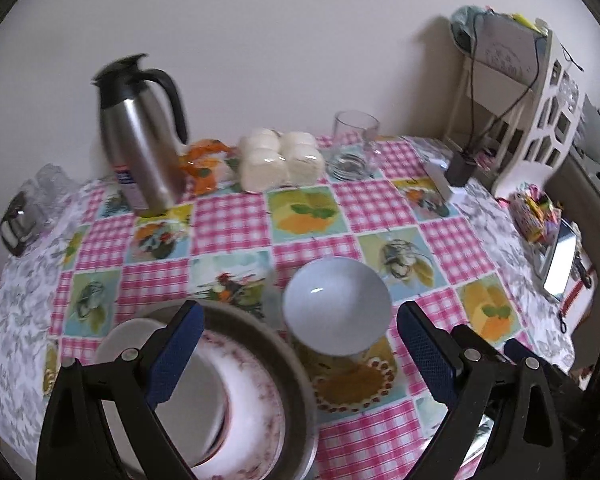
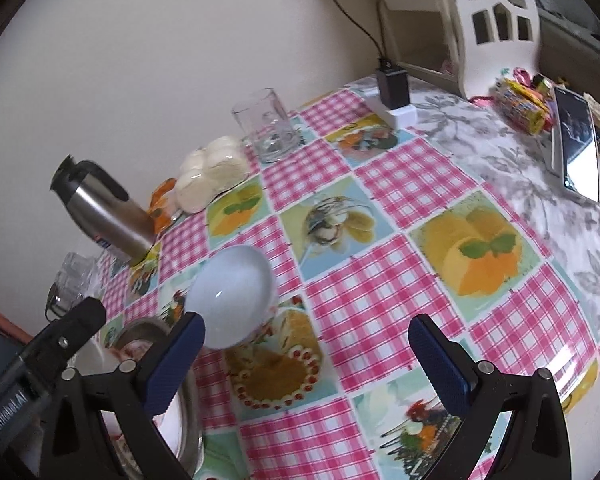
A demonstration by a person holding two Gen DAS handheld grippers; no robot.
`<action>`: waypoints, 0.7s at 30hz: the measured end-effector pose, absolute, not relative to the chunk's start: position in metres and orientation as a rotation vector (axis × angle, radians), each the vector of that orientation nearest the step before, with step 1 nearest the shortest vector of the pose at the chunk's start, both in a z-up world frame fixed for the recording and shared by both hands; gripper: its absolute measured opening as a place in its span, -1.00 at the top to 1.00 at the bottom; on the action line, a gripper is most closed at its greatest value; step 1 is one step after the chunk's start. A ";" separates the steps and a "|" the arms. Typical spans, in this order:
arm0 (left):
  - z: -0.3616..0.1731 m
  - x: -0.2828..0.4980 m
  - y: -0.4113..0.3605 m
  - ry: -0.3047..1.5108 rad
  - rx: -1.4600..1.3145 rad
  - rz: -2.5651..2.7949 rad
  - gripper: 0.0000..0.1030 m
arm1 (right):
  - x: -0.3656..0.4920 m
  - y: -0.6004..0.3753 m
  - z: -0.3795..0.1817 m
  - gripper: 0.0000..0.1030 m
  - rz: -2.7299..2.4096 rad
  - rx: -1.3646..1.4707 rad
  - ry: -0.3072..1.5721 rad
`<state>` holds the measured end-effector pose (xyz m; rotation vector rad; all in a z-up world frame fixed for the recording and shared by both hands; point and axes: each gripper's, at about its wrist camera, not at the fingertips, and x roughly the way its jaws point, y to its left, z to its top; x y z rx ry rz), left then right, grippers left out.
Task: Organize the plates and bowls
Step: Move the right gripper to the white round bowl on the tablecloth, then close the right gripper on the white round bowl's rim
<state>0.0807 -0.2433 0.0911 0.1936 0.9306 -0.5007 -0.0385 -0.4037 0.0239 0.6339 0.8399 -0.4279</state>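
Plates at the left, bowl at the centre, both grippers spread and empty.

Left gripper (image 1: pixel 300 348) hangs with fingers wide apart over a stack: a floral-rimmed plate (image 1: pixel 256 404) in a metal tray (image 1: pixel 296 396), with a small white plate (image 1: pixel 120 336) at its left edge. Just right of the stack, a white bowl (image 1: pixel 336 304) stands upright on the checked tablecloth (image 1: pixel 228 224). Right gripper (image 2: pixel 306 360) is also parted wide, holding nothing, with the bowl just beyond its left finger.
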 end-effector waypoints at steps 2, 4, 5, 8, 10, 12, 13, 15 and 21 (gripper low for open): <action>0.086 0.086 -0.251 0.967 0.205 -0.509 -0.89 | -0.041 -0.410 0.020 -1.00 -0.440 0.652 0.835; 0.079 0.094 -0.258 1.009 0.208 -0.507 -0.88 | -0.041 -0.417 0.014 -1.00 -0.458 0.661 0.838; 0.077 0.096 -0.259 1.021 0.206 -0.504 -0.88 | -0.041 -0.419 0.011 -1.00 -0.461 0.662 0.840; 0.067 0.105 -0.266 1.055 0.226 -0.478 -0.88 | -0.037 -0.423 0.003 -1.00 -0.460 0.664 0.846; 0.057 0.112 -0.272 1.082 0.261 -0.449 -0.87 | -0.033 -0.424 -0.002 -1.00 -0.458 0.666 0.848; 0.049 0.119 -0.275 1.107 0.272 -0.427 -0.86 | -0.029 -0.423 -0.007 -1.00 -0.442 0.664 0.852; 0.044 0.123 -0.276 1.122 0.276 -0.418 -0.81 | -0.026 -0.422 -0.009 -0.99 -0.435 0.661 0.851; 0.038 0.129 -0.279 1.144 0.294 -0.401 -0.70 | -0.020 -0.420 -0.012 -0.94 -0.424 0.649 0.850; 0.019 0.145 -0.293 1.173 0.362 -0.353 -0.58 | 0.002 -0.412 -0.031 -0.55 -0.386 0.658 0.881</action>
